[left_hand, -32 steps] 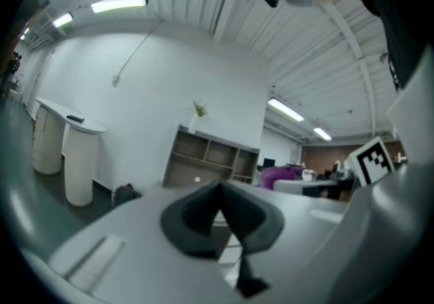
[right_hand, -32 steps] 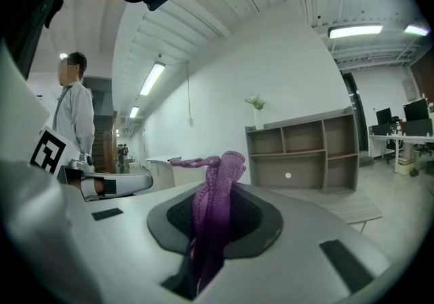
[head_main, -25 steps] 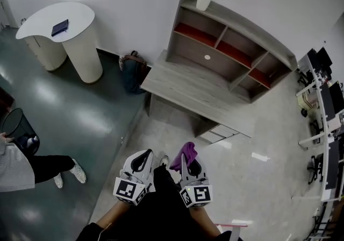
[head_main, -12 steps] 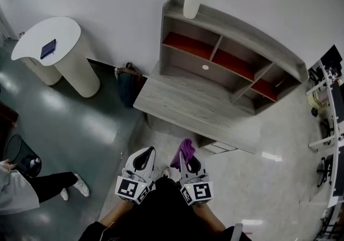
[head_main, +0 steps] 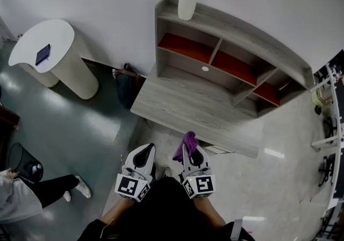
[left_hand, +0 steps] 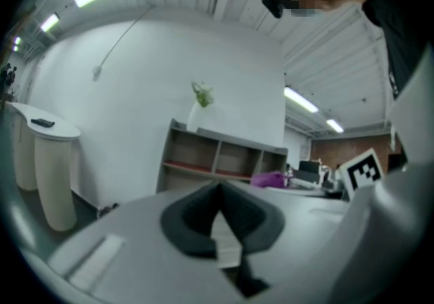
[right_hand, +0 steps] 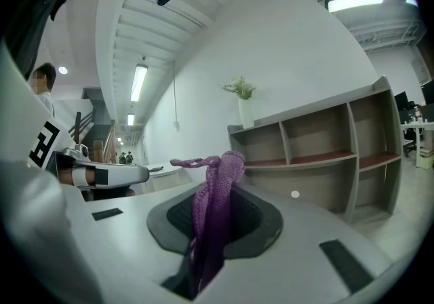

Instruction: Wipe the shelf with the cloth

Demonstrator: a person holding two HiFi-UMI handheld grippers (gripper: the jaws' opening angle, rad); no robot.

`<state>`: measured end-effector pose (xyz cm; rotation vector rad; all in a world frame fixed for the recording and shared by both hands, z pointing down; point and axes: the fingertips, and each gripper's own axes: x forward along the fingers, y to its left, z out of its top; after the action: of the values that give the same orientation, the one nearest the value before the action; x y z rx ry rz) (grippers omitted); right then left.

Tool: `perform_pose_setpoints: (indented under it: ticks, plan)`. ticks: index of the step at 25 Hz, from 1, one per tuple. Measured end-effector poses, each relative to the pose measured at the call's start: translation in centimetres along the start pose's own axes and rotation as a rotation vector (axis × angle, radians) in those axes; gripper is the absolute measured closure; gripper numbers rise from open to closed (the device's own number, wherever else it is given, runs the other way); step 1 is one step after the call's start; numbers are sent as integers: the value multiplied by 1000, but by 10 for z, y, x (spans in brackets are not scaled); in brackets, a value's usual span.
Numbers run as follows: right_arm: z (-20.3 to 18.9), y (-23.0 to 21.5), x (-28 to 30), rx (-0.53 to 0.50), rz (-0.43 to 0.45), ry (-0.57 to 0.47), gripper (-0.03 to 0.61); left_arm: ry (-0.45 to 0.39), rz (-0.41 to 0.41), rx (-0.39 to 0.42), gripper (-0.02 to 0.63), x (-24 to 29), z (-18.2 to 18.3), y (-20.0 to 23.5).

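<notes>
Grey-green floor on your left, pale tiles on your right, and dead ahead against the white wall is the grey wooden shelf (head_main: 183, 65) with its red-lined cubbies. A white vase (head_main: 187, 0) sits on the top board. Your right gripper (head_main: 189, 151) is clamped on the purple cloth (head_main: 188, 142), which sticks up out of the jaws in a bunched strip. It's held in the air just short of the shelf's desk board (head_main: 183, 103). Your left gripper (head_main: 144, 155) has its jaws pressed together with nothing in them. Both grippers sit side by side close to your body. Someone's leg (head_main: 51, 186) shows off to the left, near a dark bin (head_main: 20, 160).
</notes>
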<state>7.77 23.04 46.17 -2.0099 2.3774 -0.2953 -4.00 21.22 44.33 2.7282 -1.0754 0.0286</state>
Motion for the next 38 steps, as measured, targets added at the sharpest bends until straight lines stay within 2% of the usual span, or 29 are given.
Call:
perform_pose_setpoints:
  ticks: [6, 16, 26, 31, 38]
  plan:
    - [4, -13, 44, 4, -46, 3, 529, -5, -37, -5, 609, 48, 6, 37]
    - [34, -47, 163, -9, -182, -18, 529, -6, -179, 1, 609, 152, 42, 116]
    - [49, -62, 250, -25, -317, -5, 529, 11, -261, 0, 609, 213, 63, 200]
    - [60, -72, 269, -42, -376, -16, 529, 15, -301, 1, 609, 234, 67, 221]
    - [61, -100, 283, -46, -427, -11, 529, 13, -326, -10, 609, 261, 72, 219]
